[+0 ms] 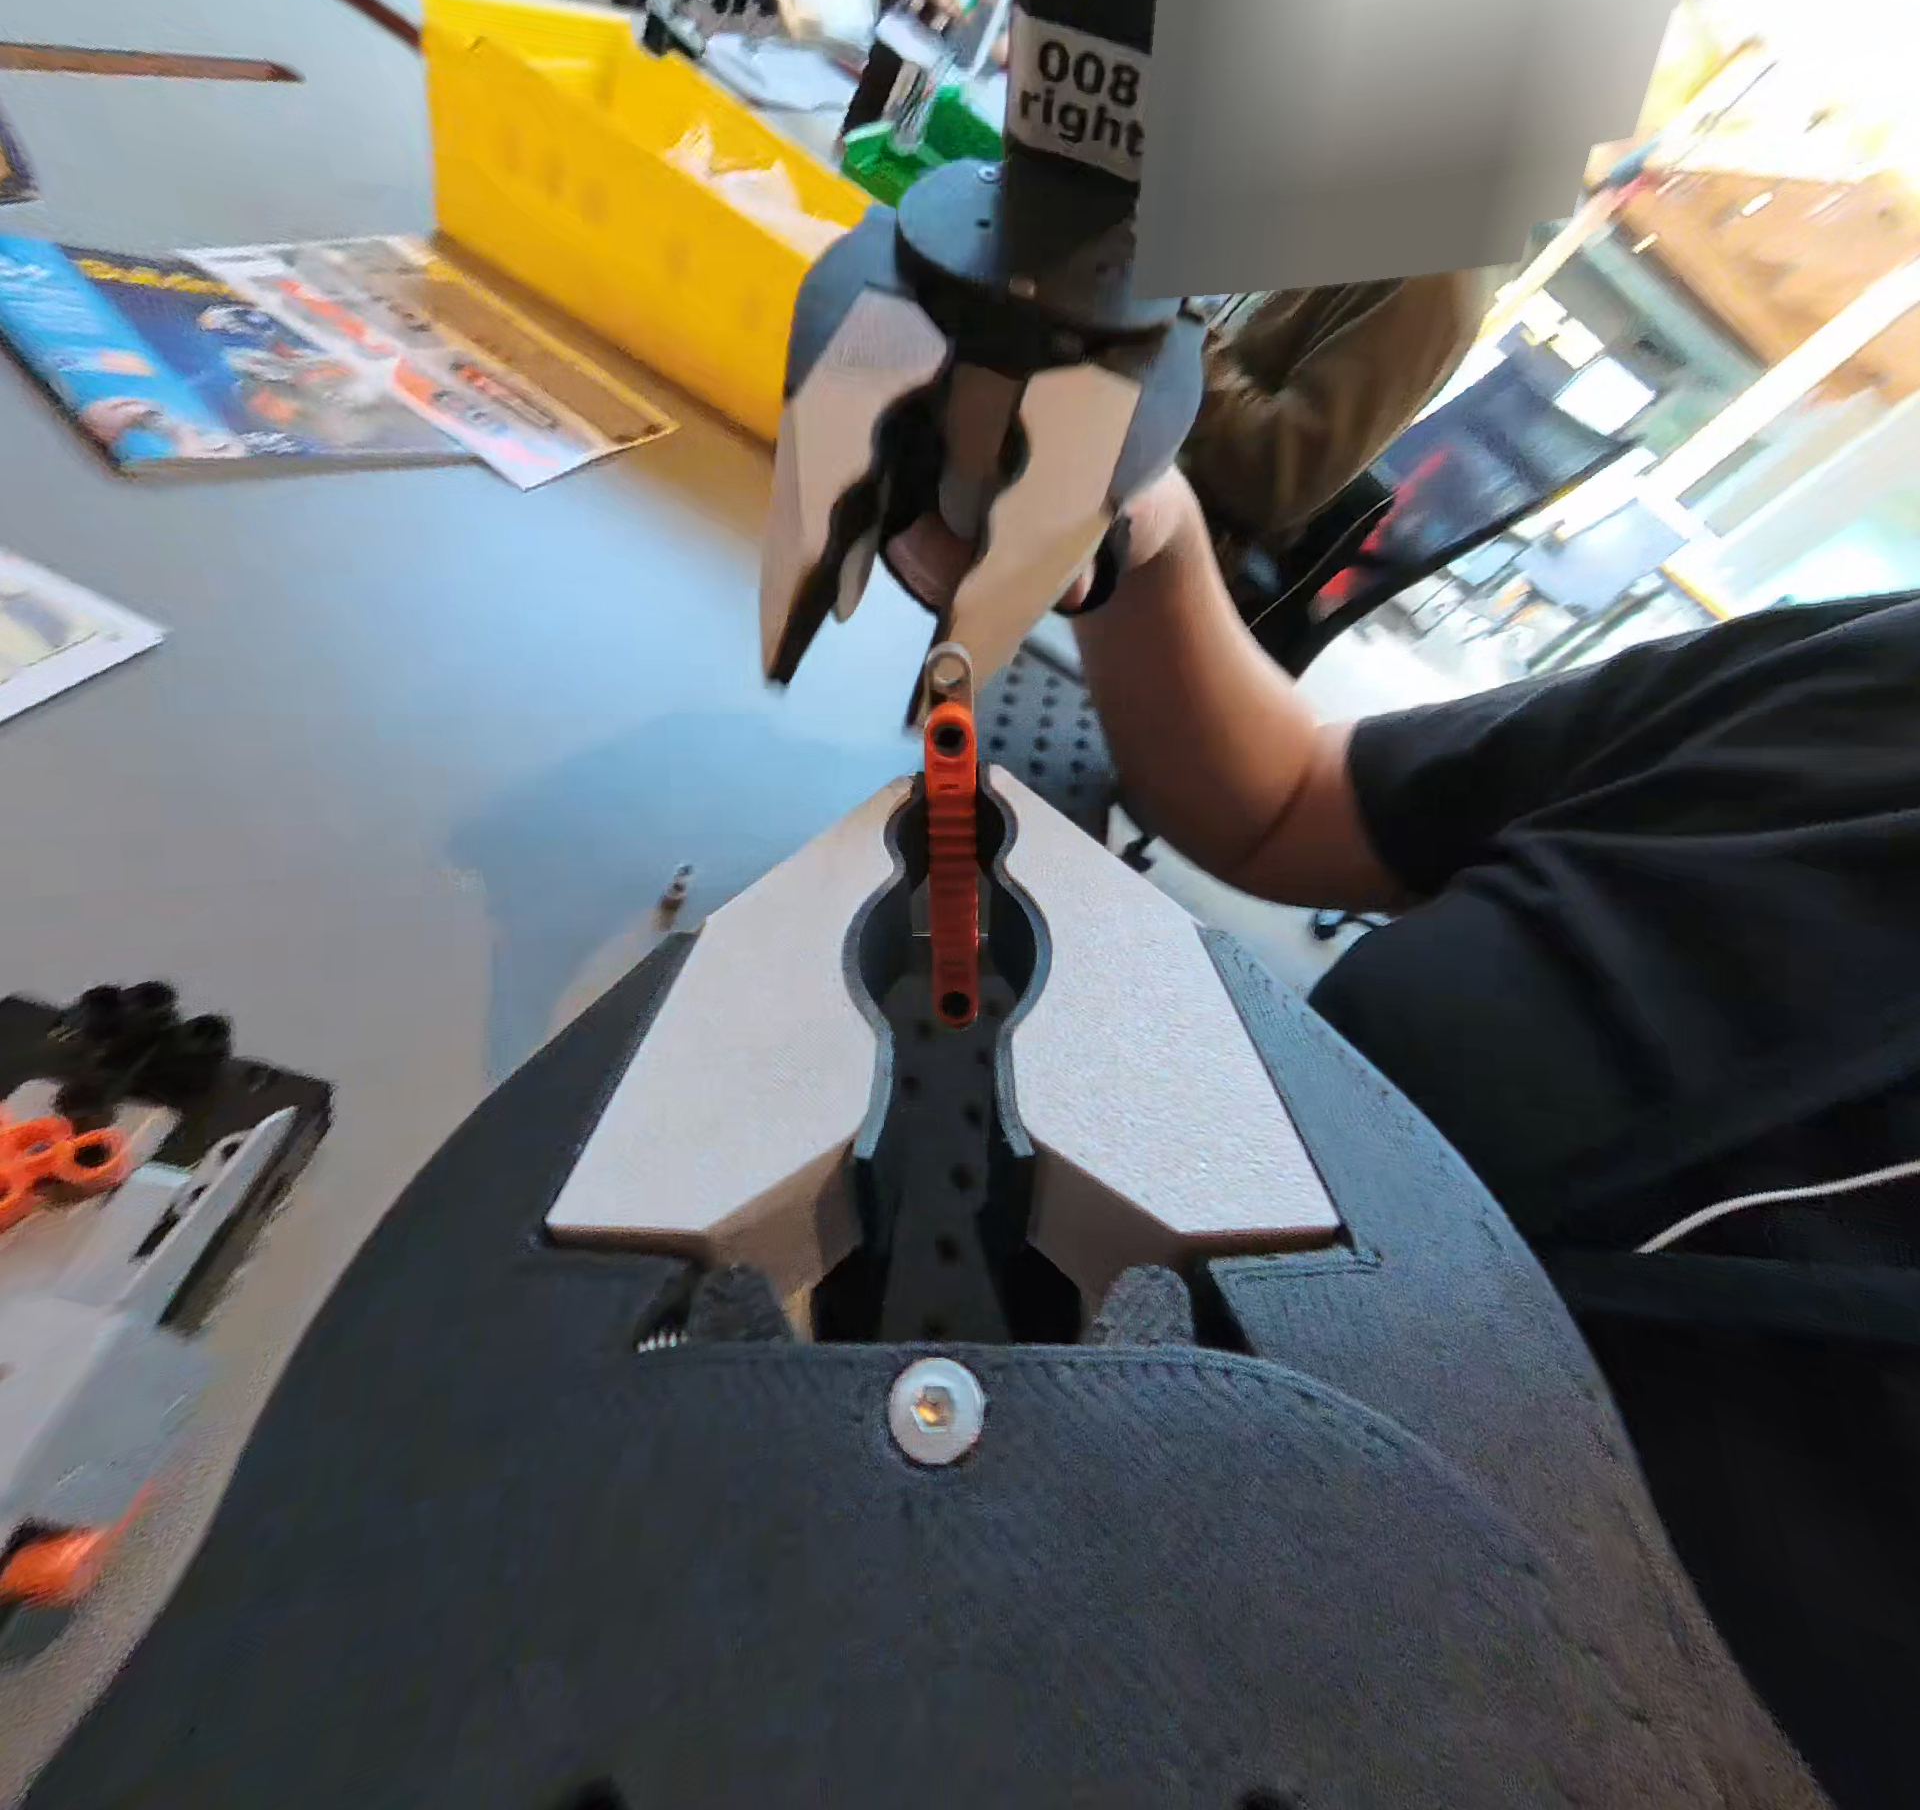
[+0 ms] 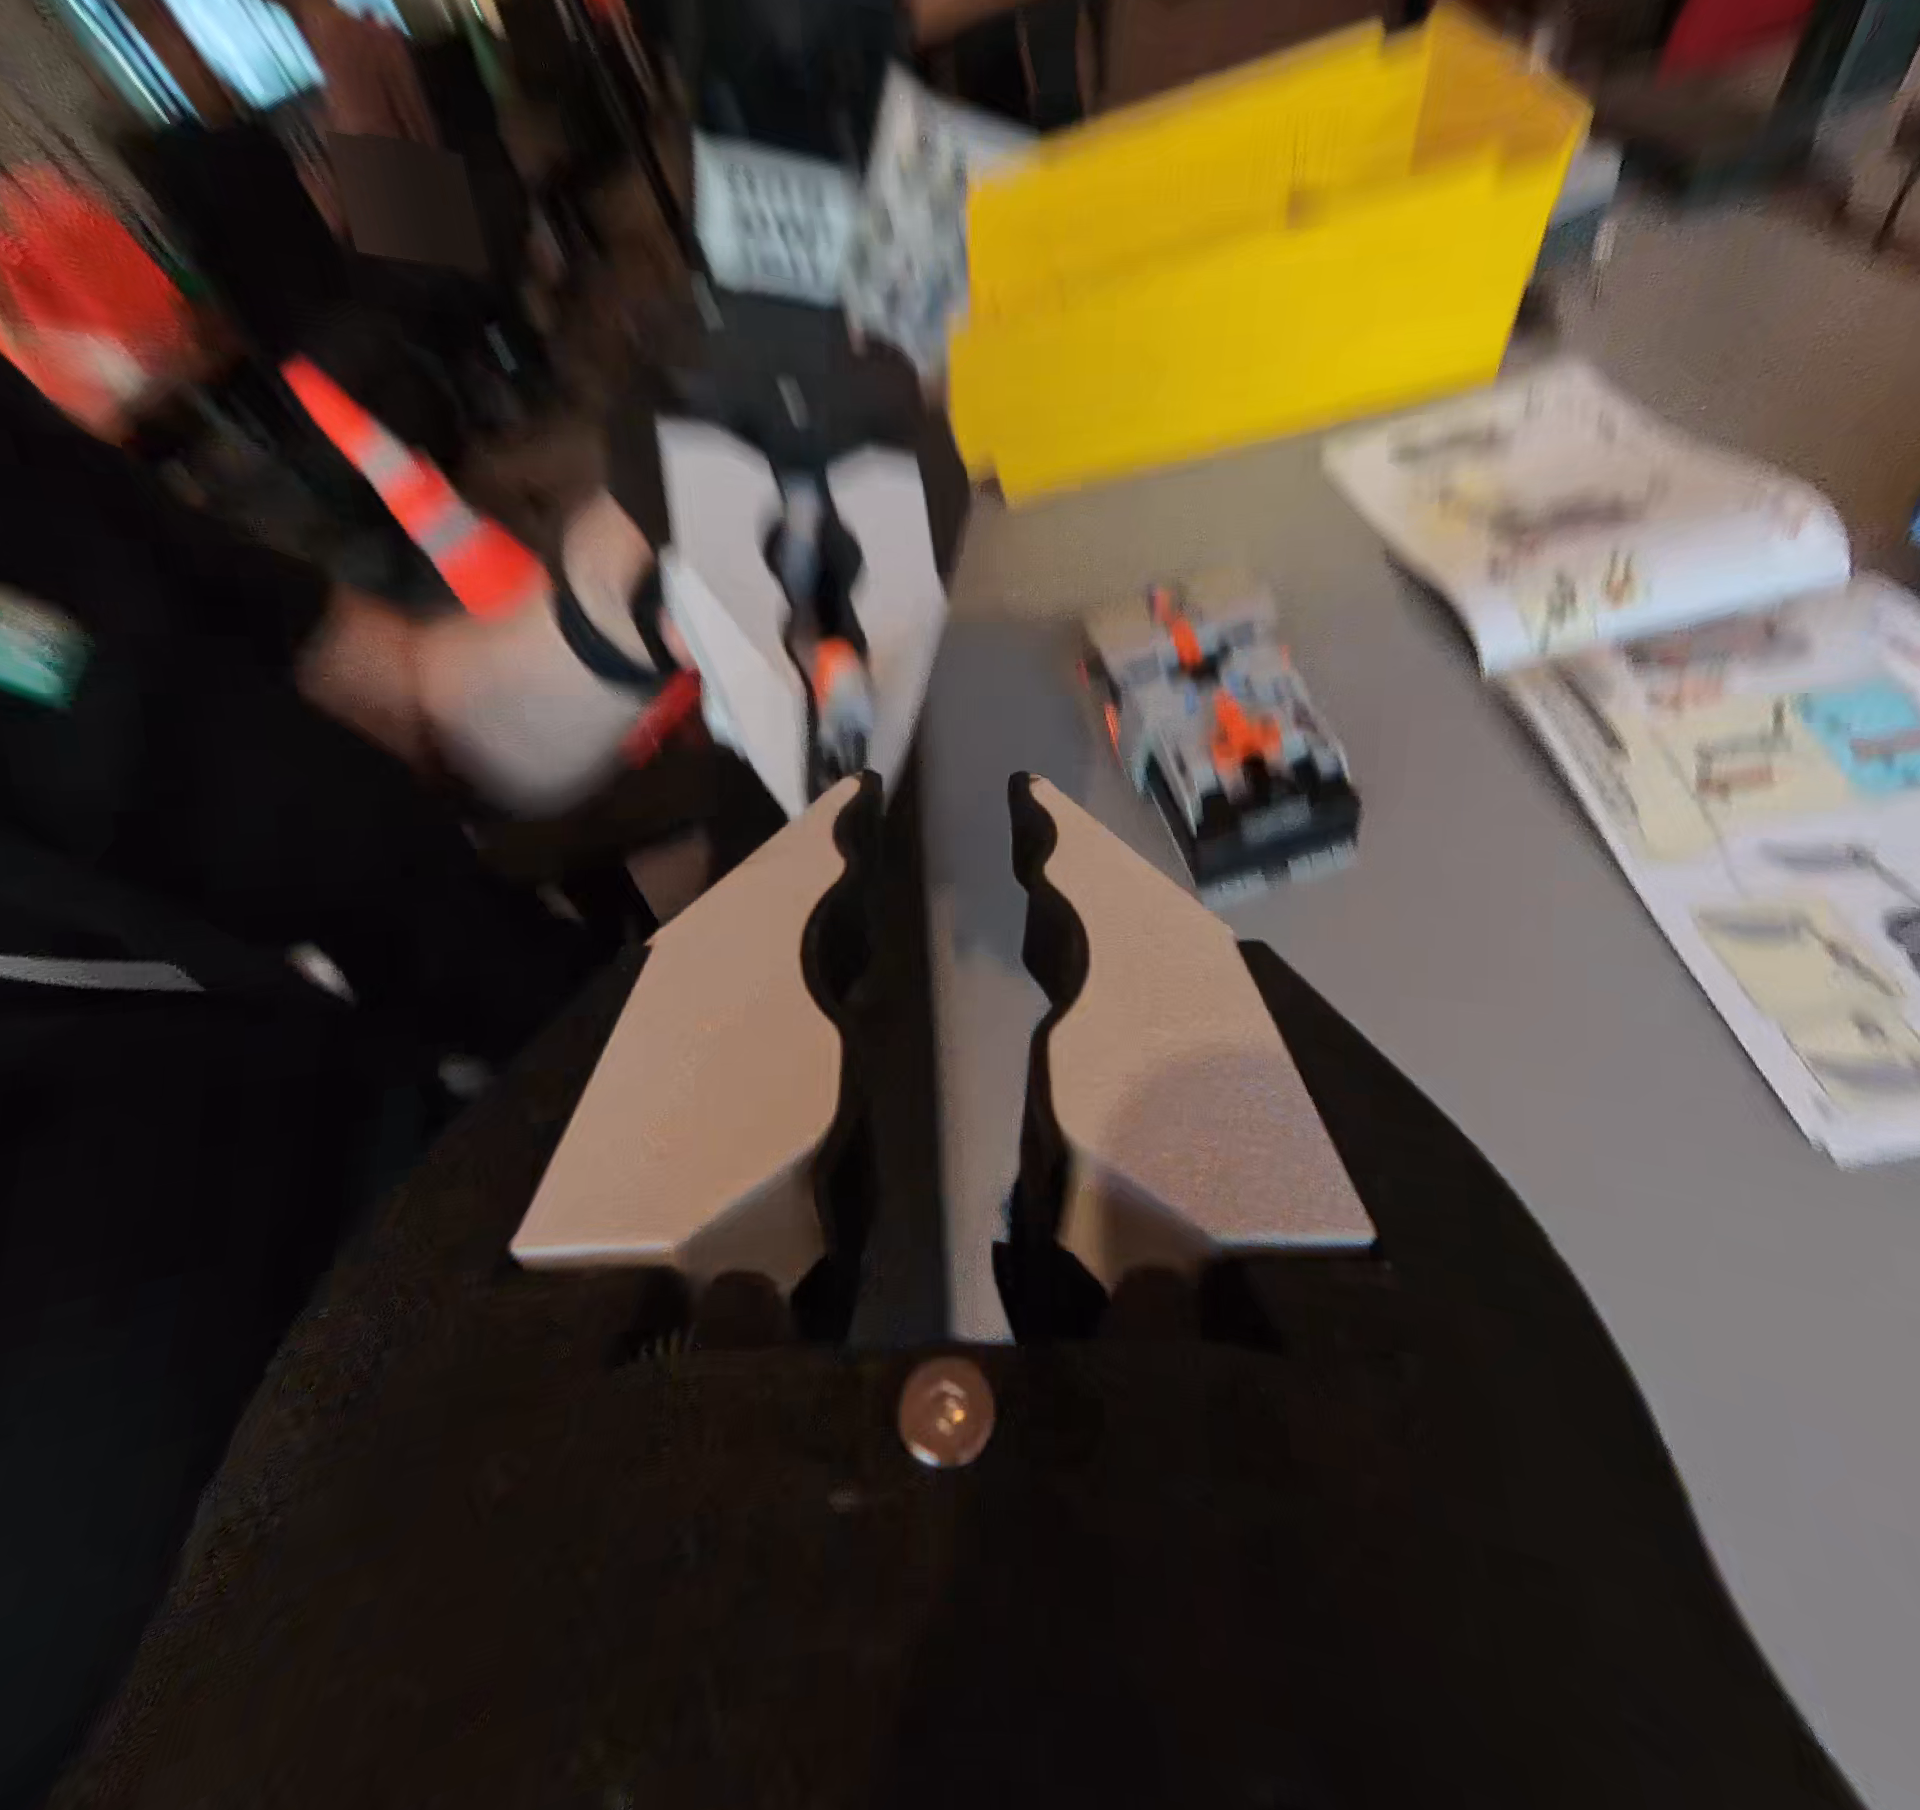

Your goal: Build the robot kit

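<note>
My left gripper (image 1: 951, 786) is shut on an orange toothed bar (image 1: 952, 887) that stands up between its pads. A small grey connector (image 1: 948, 671) sits on the bar's far end. My right gripper (image 1: 875, 661) hangs just above it, open and empty, with one fingertip (image 1: 982, 607) right by the grey connector. In the blurred right wrist view, my right gripper (image 2: 945, 784) is open with nothing between its pads. The left gripper (image 2: 847, 721) faces it with the orange and grey piece (image 2: 836, 674).
A yellow bin (image 1: 623, 202) (image 2: 1247, 285) stands at the back of the grey table (image 1: 416, 721). Open instruction booklets (image 1: 291, 358) (image 2: 1662, 638) lie beside it. A part-built black, grey and orange model (image 1: 125, 1158) (image 2: 1226, 742) sits on the table. A small pin (image 1: 675, 893) lies loose. A person's arm (image 1: 1226, 752) is at right.
</note>
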The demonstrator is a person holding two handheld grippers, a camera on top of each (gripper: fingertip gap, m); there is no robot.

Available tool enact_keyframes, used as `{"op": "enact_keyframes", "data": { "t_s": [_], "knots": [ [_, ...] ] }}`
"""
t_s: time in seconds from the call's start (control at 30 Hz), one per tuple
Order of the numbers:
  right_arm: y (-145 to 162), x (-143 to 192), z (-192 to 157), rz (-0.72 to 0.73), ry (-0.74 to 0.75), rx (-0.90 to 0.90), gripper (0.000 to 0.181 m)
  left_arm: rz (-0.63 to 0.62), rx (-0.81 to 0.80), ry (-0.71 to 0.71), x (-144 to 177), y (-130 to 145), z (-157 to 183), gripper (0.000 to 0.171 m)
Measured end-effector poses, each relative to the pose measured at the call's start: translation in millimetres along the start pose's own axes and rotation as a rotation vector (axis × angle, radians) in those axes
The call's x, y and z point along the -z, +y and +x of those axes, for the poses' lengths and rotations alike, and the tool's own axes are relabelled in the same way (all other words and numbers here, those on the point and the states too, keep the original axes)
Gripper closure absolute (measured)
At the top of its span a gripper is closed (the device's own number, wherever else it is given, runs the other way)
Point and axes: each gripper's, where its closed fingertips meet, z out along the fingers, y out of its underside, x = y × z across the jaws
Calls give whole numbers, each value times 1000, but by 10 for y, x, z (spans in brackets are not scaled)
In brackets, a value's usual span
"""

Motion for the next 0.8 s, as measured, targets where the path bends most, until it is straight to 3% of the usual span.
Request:
{"op": "enact_keyframes", "data": {
  "t_s": [0.07,0.23,0.33,0.53,0.6,0.67,0.8],
  "knots": [
    [-317,114,-68,147,-73,-97,160,14,29,43,-31,-46,66,166],
    [-253,67,-175,54,-189,-166,159,49,96,120,-106,-126,175,166],
    [-250,56,-235,49,-209,-166,177,57,124,135,-125,-116,172,166],
    [-275,110,-247,56,-207,-211,165,84,149,196,-118,-127,232,166],
    [-285,101,-273,45,-203,-204,166,91,153,224,-105,-139,263,167],
    [-325,105,-349,36,-234,-224,179,101,159,261,-85,-157,306,166],
    [-450,79,-402,40,-230,-286,172,160,217,425,48,-242,451,166]
  ]
}}
